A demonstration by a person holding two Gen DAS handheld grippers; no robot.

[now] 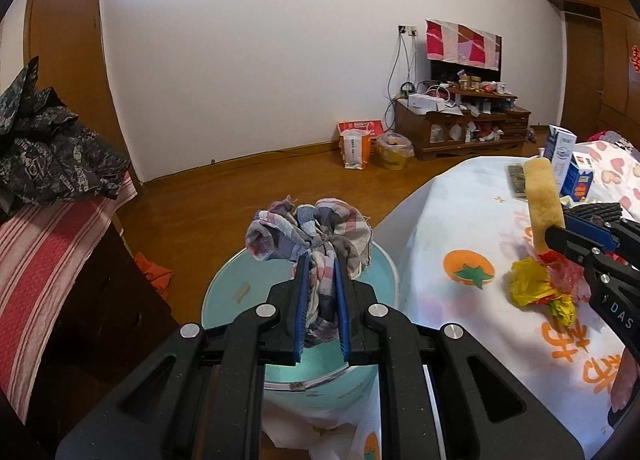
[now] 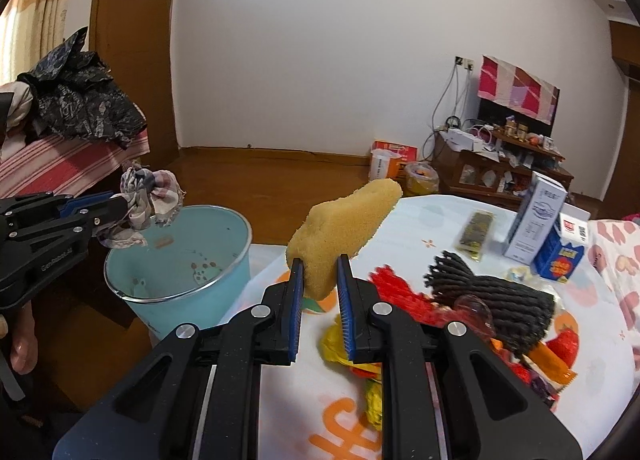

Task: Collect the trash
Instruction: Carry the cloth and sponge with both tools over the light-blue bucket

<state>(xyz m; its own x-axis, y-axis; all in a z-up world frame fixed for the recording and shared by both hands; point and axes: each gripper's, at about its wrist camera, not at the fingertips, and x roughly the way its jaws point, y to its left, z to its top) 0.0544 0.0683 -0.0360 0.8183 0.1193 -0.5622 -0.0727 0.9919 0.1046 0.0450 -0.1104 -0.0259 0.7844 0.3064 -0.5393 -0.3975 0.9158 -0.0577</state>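
My left gripper point(image 1: 320, 268) is shut on a crumpled plaid cloth point(image 1: 312, 225) and holds it right above the open light-blue trash bin point(image 1: 224, 292). The right wrist view shows the same cloth point(image 2: 148, 205) over the bin's point(image 2: 176, 260) near-left rim. My right gripper point(image 2: 320, 272) is shut on a yellow sponge point(image 2: 344, 227), held up above the table's left edge. The sponge point(image 1: 542, 203) also shows at the right of the left wrist view, above the table.
The table point(image 1: 452, 219) has a white cloth with orange prints. On it lie yellow and red wrappers point(image 2: 348, 344), a red net point(image 2: 400, 292), a black corded bundle point(image 2: 492, 296), a dark packet point(image 2: 478, 234) and two cartons point(image 2: 536, 223). A striped bed with a dark bag point(image 1: 52, 151) stands left.
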